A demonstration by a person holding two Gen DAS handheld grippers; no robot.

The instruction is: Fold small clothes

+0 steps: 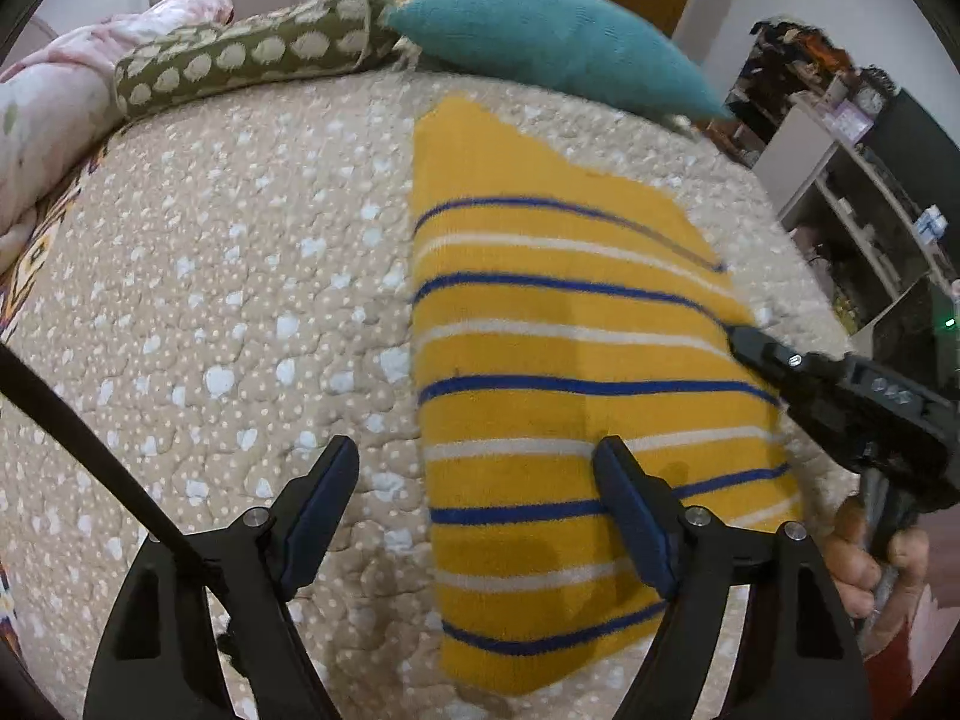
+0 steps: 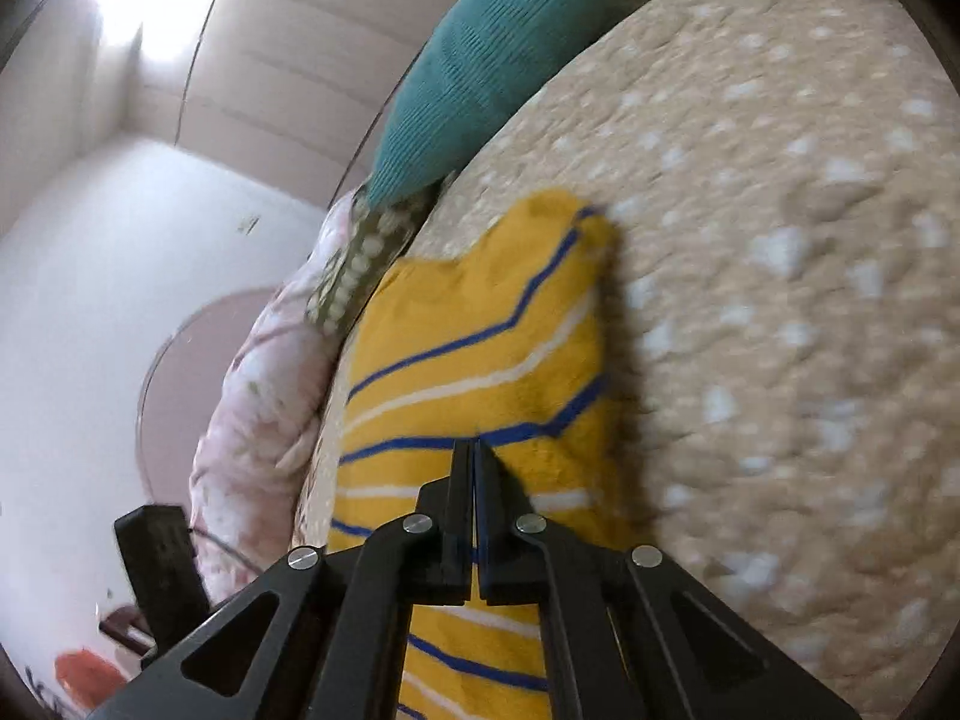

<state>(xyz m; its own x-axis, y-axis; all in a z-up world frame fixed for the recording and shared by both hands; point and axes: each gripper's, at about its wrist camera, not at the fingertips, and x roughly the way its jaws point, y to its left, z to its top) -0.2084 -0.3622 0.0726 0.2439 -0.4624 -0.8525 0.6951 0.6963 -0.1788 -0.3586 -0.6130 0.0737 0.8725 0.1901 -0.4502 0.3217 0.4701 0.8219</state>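
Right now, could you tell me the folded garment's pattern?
Mustard yellow with blue and white stripes, clearest in the left wrist view.

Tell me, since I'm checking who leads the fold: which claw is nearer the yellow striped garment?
Right. The right claw is shut at the yellow striped garment, at its right edge; the left claw hovers open above its near-left edge.

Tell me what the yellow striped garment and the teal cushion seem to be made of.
The yellow garment with blue and white stripes looks like soft, matte knit fabric, perhaps cotton or wool: fuzzy surface, stripes knitted in. The teal cushion looks like ribbed knit or corduroy-like cloth: fine parallel ridges show in the right wrist view.
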